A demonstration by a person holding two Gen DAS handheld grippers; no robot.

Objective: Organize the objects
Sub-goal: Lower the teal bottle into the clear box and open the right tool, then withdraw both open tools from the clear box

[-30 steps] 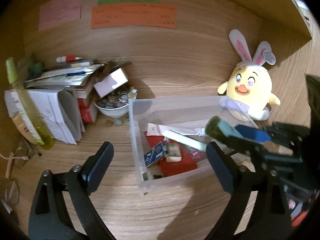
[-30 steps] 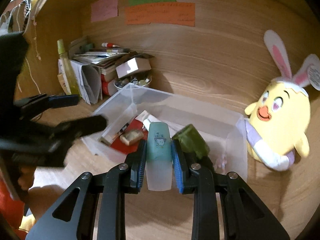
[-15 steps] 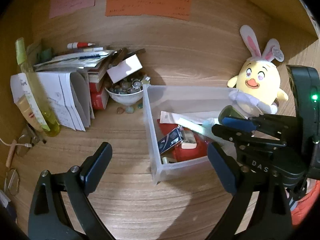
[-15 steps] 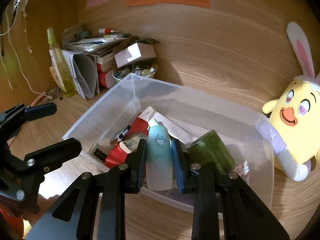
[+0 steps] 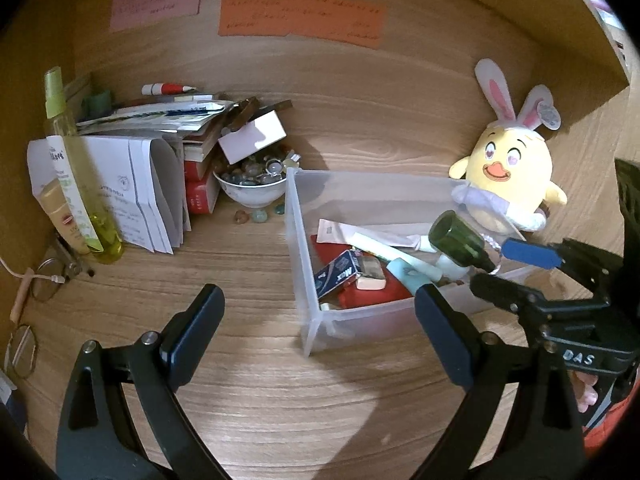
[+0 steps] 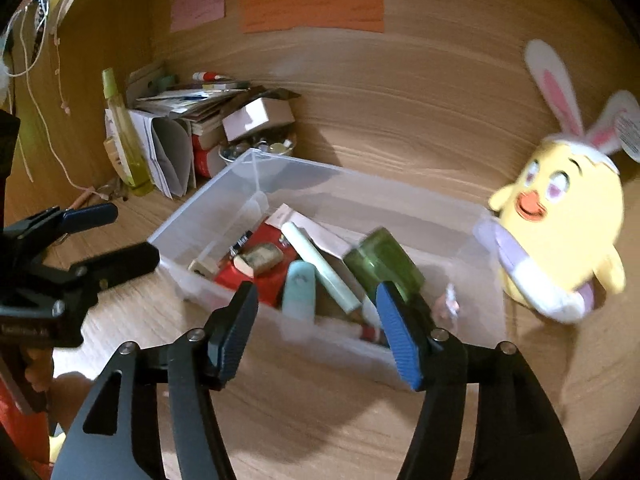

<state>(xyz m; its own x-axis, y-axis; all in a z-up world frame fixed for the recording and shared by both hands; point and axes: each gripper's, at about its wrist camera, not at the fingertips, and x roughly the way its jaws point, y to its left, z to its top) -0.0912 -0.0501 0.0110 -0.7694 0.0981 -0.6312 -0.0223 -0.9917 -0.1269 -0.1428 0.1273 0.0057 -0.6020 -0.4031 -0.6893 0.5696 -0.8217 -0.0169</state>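
Your right gripper [image 6: 316, 332] hangs over the near wall of the clear bin [image 6: 224, 196], its jaws opening with nothing pressed between the pads. The pale teal bottle [image 6: 299, 286] lies inside the bin just beyond the fingertips, against that near wall, beside the red packet [image 6: 244, 276] and the green bottle [image 6: 384, 264]. Your left gripper [image 5: 318, 336] is spread wide and empty over the desk, near the bin's front left corner.

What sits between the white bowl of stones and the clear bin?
A few loose stones lie on the desk between the white bowl and the clear bin, in the left wrist view.
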